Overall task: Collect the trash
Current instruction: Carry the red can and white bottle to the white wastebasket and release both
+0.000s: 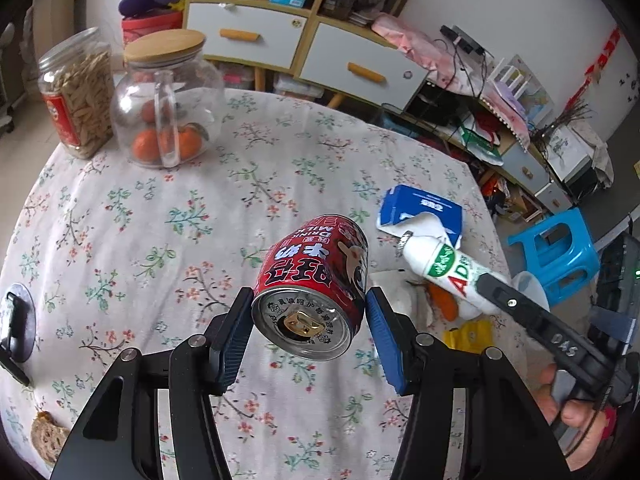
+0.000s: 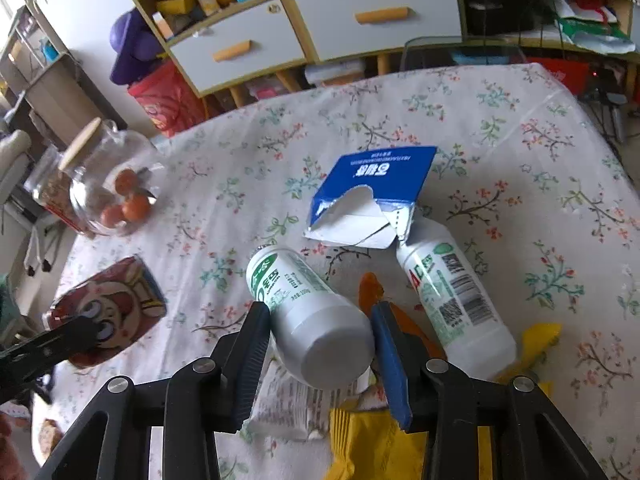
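My left gripper (image 1: 308, 316) is shut on a red milk-drink can (image 1: 316, 280) and holds it above the flowered tablecloth (image 1: 160, 240); the can also shows in the right wrist view (image 2: 108, 312). My right gripper (image 2: 320, 336) is shut on a white plastic bottle with a green label (image 2: 308, 312), which also shows in the left wrist view (image 1: 444, 268). A second white bottle (image 2: 452, 300) lies on the table to its right. A torn blue carton (image 2: 372, 196) lies beyond them. Yellow wrappers (image 2: 372, 440) and a white wrapper (image 2: 288, 404) lie under my right gripper.
A glass jar with oranges and a wooden lid (image 1: 168, 100) and a jar of seeds (image 1: 78, 92) stand at the table's far left. A shelf unit with drawers (image 1: 304, 40) stands behind the table. A blue stool (image 1: 560, 252) is on the floor to the right.
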Available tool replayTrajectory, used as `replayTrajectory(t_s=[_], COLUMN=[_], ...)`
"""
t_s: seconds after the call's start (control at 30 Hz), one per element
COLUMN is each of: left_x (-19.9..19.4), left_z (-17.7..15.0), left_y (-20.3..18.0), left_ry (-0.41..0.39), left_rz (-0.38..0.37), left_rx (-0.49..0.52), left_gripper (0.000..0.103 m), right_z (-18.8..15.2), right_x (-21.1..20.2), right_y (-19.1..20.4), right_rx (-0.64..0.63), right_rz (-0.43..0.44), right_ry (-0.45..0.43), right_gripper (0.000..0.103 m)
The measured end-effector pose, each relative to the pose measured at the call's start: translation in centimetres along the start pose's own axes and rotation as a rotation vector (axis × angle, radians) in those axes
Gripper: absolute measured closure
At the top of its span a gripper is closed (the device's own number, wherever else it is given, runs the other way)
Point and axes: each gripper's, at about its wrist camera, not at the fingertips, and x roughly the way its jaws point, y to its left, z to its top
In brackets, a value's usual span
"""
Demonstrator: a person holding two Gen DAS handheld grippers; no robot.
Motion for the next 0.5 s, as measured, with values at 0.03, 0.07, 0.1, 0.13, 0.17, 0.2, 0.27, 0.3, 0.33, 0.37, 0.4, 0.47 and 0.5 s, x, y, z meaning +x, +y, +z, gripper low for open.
replayTrajectory(t_s=[0.03, 0.07, 0.1, 0.13, 0.17, 0.2, 0.27, 0.3, 0.33, 0.37, 0.4, 0.47, 0.5], left_x=[0.0, 0.0, 0.1, 0.1, 0.1, 0.2, 0.2, 0.2, 0.3, 0.3, 0.4, 0.6, 0.8], left_z=[0.0, -0.1, -0.1, -0.2, -0.2, -0.2, -0.4, -0.4, -0.4, -0.5, -0.5, -0.6, -0.7], left_y=[-0.3, -0.7, -1.1, -1.6, -1.9, -2.5, -3.2, -3.7, -4.2, -4.7, -5.1, -5.9, -6.5], left_ry=[-0.001, -0.002, -0.002, -0.002, -0.002, -0.002, -0.002, -0.002, -0.002, -0.003, -0.004, -0.003, 0.0], left_rz=[-0.004, -0.011, -0.016, -0.024, -0.029, -0.037, -0.049, -0.055, -0.062, -0.067, -0.07, -0.079, -0.085], left_rx=[0.004, 0.009, 0.011, 0.016, 0.019, 0.023, 0.03, 0.034, 0.04, 0.045, 0.049, 0.055, 0.057], left_gripper=[0.044, 0.044, 0.044, 0.044, 0.044, 0.044, 0.044, 0.044, 0.044, 0.044, 0.044, 0.044, 0.044], right_z=[0.0, 0.0, 0.1, 0.1, 0.1, 0.1, 0.2, 0.3, 0.3, 0.4, 0.5, 0.5, 0.4], right_x=[-0.6, -1.1, -1.9, -2.4, -3.2, -3.6, -4.9, -5.7, -6.2, -6.8, -7.5, -8.5, -9.3], right_y=[-0.3, -0.5, -0.9, -1.2, -1.7, -1.9, -2.7, -3.3, -3.8, -4.4, -5.2, -6.6, -7.8], right_rx=[0.009, 0.016, 0.025, 0.031, 0.04, 0.044, 0.053, 0.058, 0.063, 0.07, 0.082, 0.106, 0.127], right_rz=[0.005, 0.008, 0.009, 0.01, 0.01, 0.009, 0.002, -0.007, -0.014, -0.022, -0.032, -0.046, -0.059], right_ry=[-0.007, -0.013, -0.023, -0.03, -0.039, -0.045, -0.065, -0.077, -0.085, -0.092, -0.102, -0.115, -0.125], right_gripper=[0.057, 0.057, 0.057, 0.057, 0.057, 0.057, 0.057, 0.057, 0.057, 0.057, 0.057, 0.057, 0.057])
